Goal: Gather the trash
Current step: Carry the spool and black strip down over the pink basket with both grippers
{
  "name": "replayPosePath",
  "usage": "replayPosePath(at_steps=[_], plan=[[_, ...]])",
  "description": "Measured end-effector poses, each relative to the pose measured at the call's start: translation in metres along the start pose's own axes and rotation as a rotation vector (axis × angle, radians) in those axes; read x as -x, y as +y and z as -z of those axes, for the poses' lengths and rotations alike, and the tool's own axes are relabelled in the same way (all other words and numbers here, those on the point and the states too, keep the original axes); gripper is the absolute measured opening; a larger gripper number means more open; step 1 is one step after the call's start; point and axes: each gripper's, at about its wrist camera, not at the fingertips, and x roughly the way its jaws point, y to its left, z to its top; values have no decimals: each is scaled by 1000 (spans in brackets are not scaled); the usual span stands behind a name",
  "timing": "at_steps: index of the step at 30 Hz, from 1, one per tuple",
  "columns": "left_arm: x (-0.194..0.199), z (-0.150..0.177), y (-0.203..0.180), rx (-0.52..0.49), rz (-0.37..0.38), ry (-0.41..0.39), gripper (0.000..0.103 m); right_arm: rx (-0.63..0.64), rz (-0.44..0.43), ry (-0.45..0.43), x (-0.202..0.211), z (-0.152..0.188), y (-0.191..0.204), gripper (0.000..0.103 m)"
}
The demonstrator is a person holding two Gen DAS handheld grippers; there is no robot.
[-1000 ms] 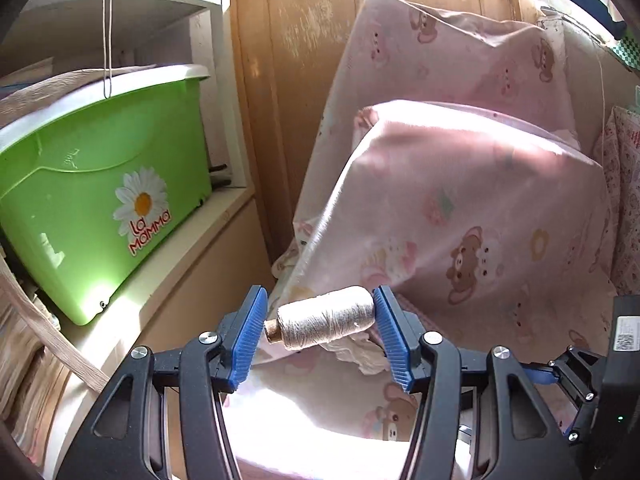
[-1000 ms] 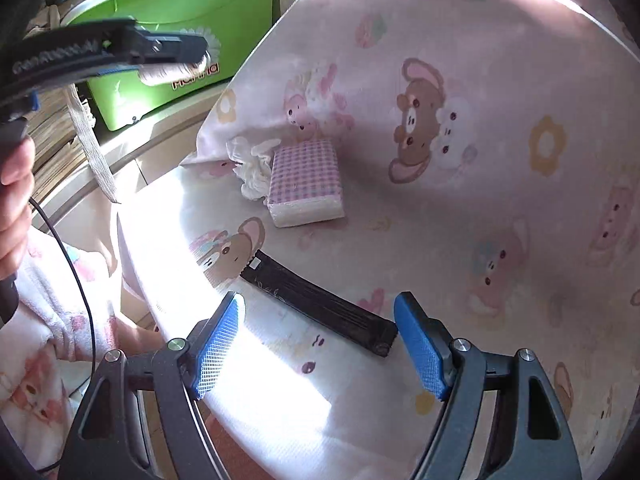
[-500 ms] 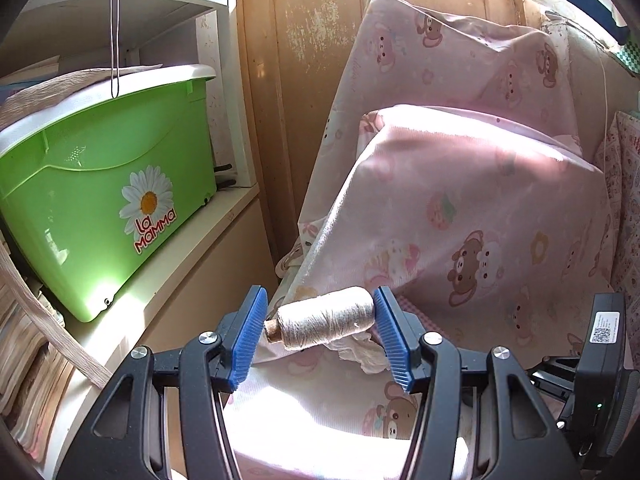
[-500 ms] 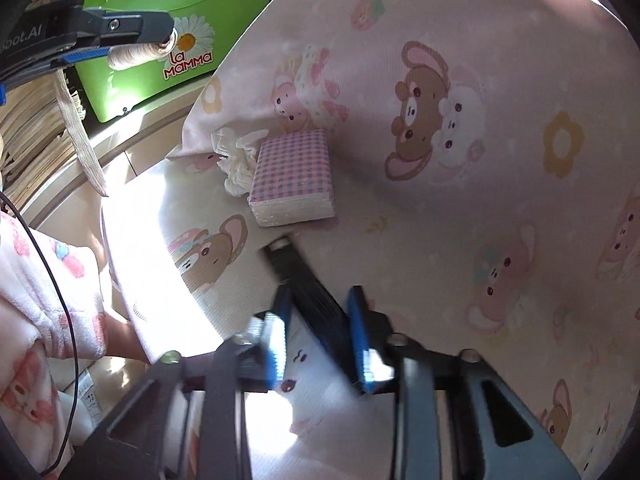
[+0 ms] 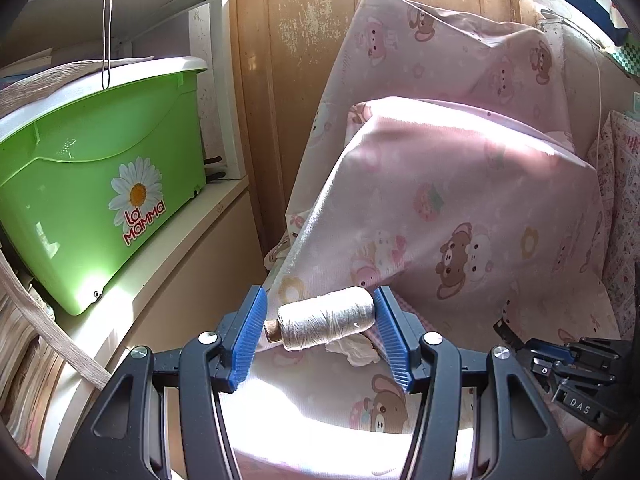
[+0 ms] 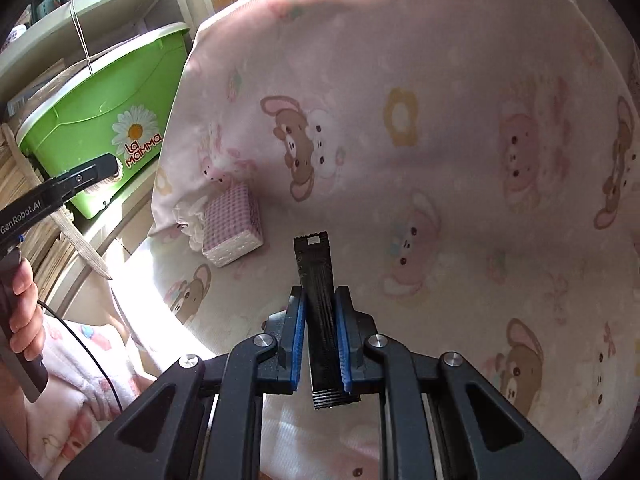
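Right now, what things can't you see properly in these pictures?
- Crumpled white tissue: left wrist view, partly behind the thread spool held in the left gripper.
- Black wrapper: right wrist view, its middle is covered by the right gripper pads; printing too small to read.
- Green bin: both views, inside hidden by its wall and lid.
- Checked tissue pack: its far side is out of sight.

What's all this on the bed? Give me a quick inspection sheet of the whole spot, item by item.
Surface: pink bear-print sheet, sunlit.
Job's things: black wrapper; thread spool.
Clutter: checked tissue pack; crumpled white tissue beside it.
Grippers: right hand-held gripper has just closed on the wrapper; left hand-held gripper clamps the spool.
Cables: thin black cable near the person's hand.
Surroundings: green bin on shelf; worn wooden door.
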Motion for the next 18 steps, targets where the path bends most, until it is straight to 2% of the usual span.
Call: replayPosePath(at_steps=[3,9,13,18], plan=[[-2,2,-3,-11,-14,5,54,10,21,-5,6,3,1,16],[-7,6,2,57,49,49,54,19,58,-35,16,9,9,16],[-2,9,2,69,61,48,54,8,23,-97,36,10,17,16],[2,17,-7,49,75,65,54,-4,-32,-110,57,15,27,16]])
